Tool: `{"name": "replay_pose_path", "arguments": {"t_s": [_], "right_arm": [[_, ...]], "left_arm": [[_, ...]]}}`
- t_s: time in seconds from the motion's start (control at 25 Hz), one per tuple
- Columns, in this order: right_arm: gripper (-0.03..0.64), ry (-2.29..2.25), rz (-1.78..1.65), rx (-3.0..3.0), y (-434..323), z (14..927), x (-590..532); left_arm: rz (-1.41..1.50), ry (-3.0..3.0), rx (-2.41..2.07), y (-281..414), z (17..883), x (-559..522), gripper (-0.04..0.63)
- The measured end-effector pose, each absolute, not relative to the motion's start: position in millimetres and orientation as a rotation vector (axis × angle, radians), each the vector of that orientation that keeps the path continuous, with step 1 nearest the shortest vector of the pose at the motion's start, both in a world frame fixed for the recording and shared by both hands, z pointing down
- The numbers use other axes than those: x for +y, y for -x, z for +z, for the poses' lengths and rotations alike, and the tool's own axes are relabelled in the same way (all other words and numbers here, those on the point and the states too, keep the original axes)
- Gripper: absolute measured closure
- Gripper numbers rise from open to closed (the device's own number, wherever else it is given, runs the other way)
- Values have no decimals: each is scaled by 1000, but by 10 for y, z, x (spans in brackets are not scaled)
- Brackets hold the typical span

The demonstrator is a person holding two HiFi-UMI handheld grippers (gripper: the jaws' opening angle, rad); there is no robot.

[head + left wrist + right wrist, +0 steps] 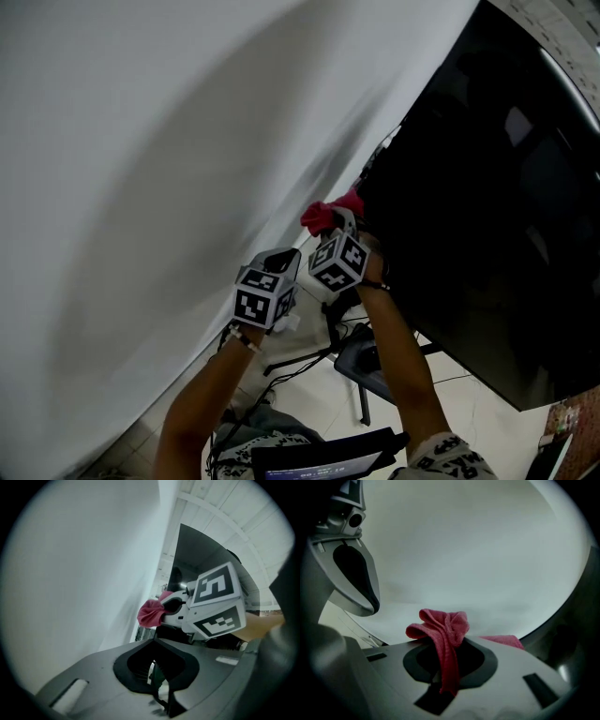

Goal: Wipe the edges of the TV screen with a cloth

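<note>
We hold the red cloth (322,215) at the TV screen (487,216) edge.
Our right gripper (343,218) is clamped on the cloth; our left gripper (157,668), jaws together and empty, hovers just beside it.

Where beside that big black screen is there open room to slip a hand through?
Free: the stretch in front of the white wall, left of the TV screen and above the red cloth. Crowded: at the cloth, where the right gripper and left gripper sit side by side, and below them, where cables trail.
</note>
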State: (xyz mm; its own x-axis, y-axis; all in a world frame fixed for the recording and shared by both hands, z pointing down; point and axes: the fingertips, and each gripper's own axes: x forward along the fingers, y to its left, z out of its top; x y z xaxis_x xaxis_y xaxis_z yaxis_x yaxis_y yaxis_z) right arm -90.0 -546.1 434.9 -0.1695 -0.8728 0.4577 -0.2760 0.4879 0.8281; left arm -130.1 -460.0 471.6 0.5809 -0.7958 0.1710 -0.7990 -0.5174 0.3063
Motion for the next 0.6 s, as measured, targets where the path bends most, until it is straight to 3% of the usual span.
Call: {"name": "replay_pose_path", "arguments": {"t_s": [0.6], "right_arm": [[535,-913,-399,-1809,890,6148,-5296]], "left_arm": [[136,-2369,-1273,1642,5352,-4021,603]]}}
